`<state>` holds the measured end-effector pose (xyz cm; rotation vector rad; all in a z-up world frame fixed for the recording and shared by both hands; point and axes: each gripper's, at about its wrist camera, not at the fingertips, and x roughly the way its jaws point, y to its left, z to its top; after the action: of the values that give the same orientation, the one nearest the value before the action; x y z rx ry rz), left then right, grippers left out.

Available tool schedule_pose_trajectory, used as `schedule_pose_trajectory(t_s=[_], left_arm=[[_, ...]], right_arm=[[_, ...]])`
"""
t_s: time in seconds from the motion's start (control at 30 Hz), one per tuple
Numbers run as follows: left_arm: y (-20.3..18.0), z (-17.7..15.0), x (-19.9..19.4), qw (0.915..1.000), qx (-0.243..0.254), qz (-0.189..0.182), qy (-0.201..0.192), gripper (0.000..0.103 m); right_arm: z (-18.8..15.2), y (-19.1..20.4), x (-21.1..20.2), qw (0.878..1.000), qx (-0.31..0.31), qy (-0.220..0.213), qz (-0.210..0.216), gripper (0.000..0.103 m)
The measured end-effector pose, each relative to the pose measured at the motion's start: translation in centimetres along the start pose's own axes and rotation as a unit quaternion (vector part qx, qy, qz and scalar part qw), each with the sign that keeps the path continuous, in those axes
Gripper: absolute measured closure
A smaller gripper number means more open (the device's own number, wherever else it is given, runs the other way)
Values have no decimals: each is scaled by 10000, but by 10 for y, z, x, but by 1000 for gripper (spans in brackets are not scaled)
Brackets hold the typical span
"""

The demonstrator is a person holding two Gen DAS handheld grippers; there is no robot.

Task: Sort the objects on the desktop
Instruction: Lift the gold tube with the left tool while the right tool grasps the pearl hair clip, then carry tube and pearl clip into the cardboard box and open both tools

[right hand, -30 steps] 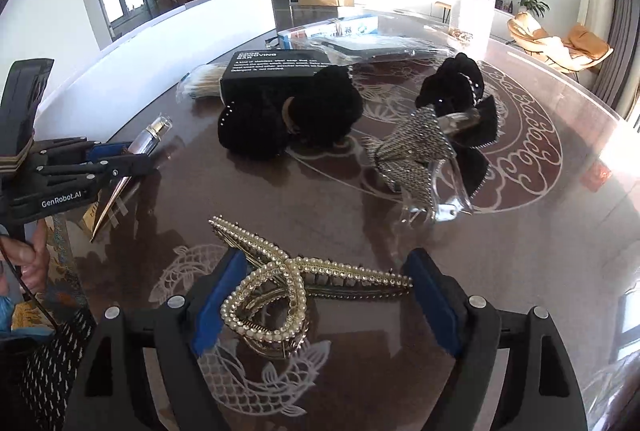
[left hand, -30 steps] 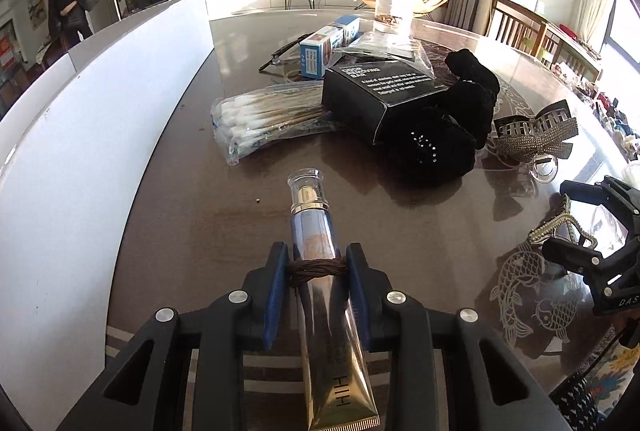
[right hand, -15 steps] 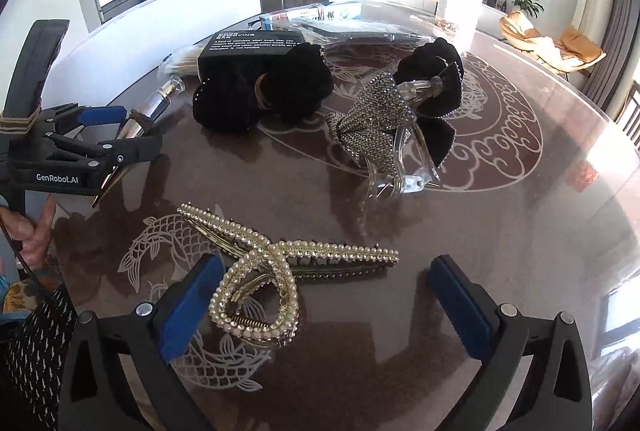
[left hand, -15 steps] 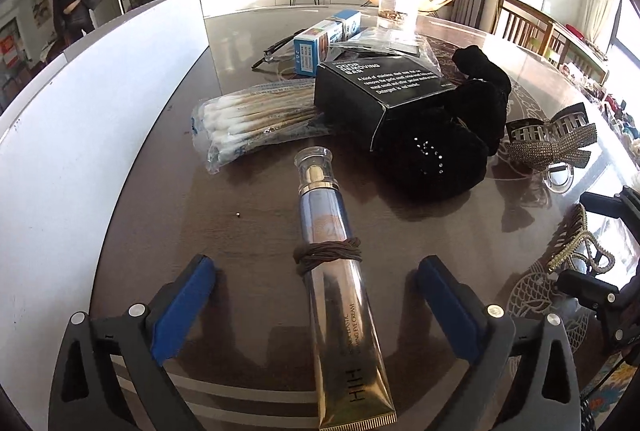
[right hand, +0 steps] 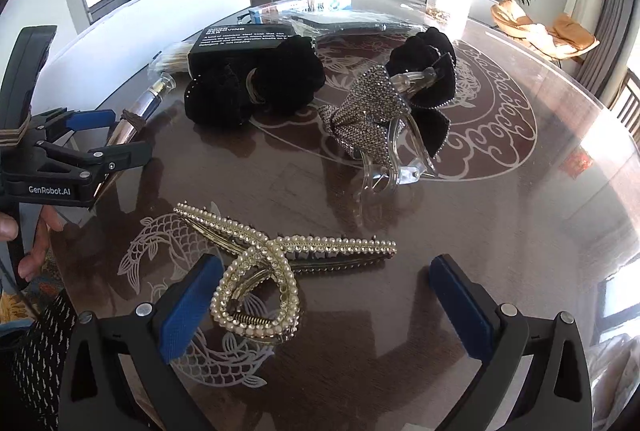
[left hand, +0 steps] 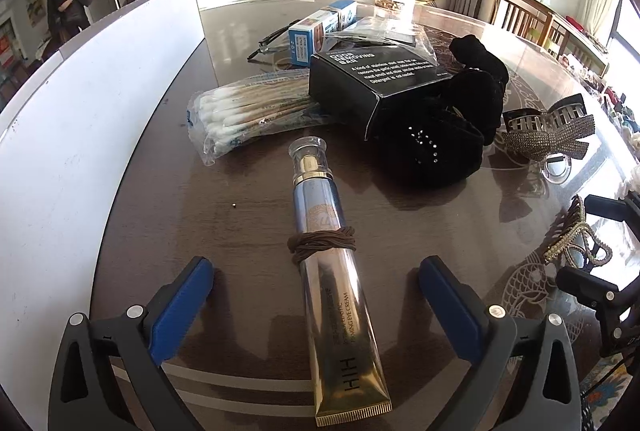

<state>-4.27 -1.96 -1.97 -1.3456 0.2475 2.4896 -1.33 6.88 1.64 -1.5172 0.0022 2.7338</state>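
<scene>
Here, on a glossy dark table [left hand: 168,215] etched with pale fish: a metallic cream tube [left hand: 332,283] marked "HIH" and "FIRMING EYE CREAM" (brown hair ties [left hand: 322,248] wound round its middle), flat between the spread blue pads of the left gripper [left hand: 316,291], untouched, jaws lately opening. Likewise wide apart, the right gripper [right hand: 322,295], astride a pearl-beaded hair claw [right hand: 272,267] on the tabletop. Behind: matte black carton [left hand: 380,79] reading "ODOR REMOVING BAR", bagged cotton swabs [left hand: 248,111], velvety black scrunchies [left hand: 436,147].
</scene>
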Motion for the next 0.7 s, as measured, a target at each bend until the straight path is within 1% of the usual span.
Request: schedule_pose_trajectory(t_s=[0.03, 0.1, 0.13, 0.17, 0.2, 0.23, 0.27, 0.33, 0.4, 0.47, 0.5, 0.57, 0.63, 0.7], left_arm=[[-1, 0, 0, 10000, 69, -48, 38, 0], [-1, 0, 0, 9997, 182, -145, -16, 0], [-1, 0, 0, 9996, 221, -171, -55, 0], [-1, 0, -1, 9993, 281, -215, -144, 15], [-2, 0, -5, 9987, 351, -266, -249, 28], [-2, 1, -9, 9983, 395, -299, -292, 59], [0, 1, -11, 9982, 402, -371, -253, 74], [9, -3, -16, 9969, 209, -718, -223, 74], [22, -14, -23, 9941, -49, -1065, -205, 74], [32, -25, -32, 9913, -253, -1266, -271, 74], [36, -30, -37, 9906, -310, -1299, -305, 74], [41, -37, -44, 9909, -362, -1245, -359, 74], [44, -41, -49, 9906, -413, -1241, -408, 74], [45, -40, -55, 9907, -415, -1224, -425, 74]], right_arm=[[-1, 3, -2, 9999, 126, 60, 11, 0], [-7, 11, -8, 9993, 314, -33, 196, 2], [-8, 16, -10, 9992, 355, -79, 141, 4], [-9, 21, -11, 9993, 350, -151, 24, 19], [-8, 24, -13, 9991, 327, -264, -53, 52], [-6, 24, -15, 9988, 356, -343, -35, 67], [-3, 21, -15, 9983, 484, -317, 71, 70], [-1, 15, -16, 9970, 688, -293, 215, 71], [-2, 13, -22, 9963, 767, -303, 256, 71], [-7, 14, -36, 9955, 799, -405, 301, 71], [-9, 16, -45, 9953, 776, -483, 306, 71], [-14, 19, -58, 9954, 711, -586, 261, 71], [-18, 20, -61, 9958, 690, -564, 188, 71], [-22, 15, -63, 9946, 829, -586, 234, 71]])
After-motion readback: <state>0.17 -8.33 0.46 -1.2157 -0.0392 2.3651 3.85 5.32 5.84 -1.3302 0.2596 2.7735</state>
